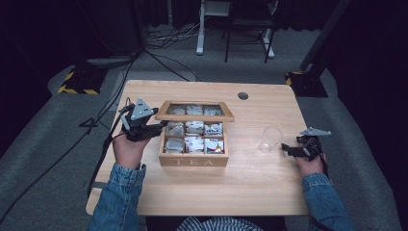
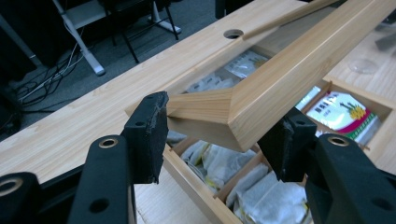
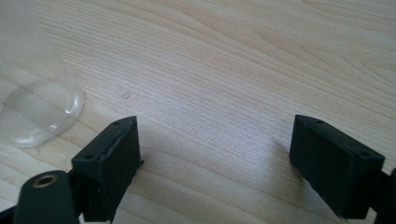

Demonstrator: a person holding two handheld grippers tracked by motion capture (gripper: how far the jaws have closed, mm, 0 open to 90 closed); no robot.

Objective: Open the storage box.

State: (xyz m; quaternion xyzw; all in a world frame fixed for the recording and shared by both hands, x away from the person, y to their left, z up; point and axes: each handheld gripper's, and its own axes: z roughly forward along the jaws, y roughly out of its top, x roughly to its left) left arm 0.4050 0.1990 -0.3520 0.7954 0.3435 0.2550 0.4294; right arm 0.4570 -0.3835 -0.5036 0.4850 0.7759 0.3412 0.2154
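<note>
Lifting: lid (image 2: 261, 88) of tea box (image 1: 193, 161), mid-table, its left corner clamped by left gripper (image 2: 219, 135). Rigid, light wood frame with pane (likely fragile); grip frame, never pane. Right gripper (image 3: 215, 154) splayed, idle beside cup (image 3: 35, 107).

A light wooden surface (image 1: 250, 187) with a round cable hole (image 1: 243, 96) stands on grey carpet (image 1: 43, 159). Black cables (image 1: 163, 41) trail past a white desk leg (image 1: 200, 29); dark curtains (image 1: 370, 57) surround the dim room.
</note>
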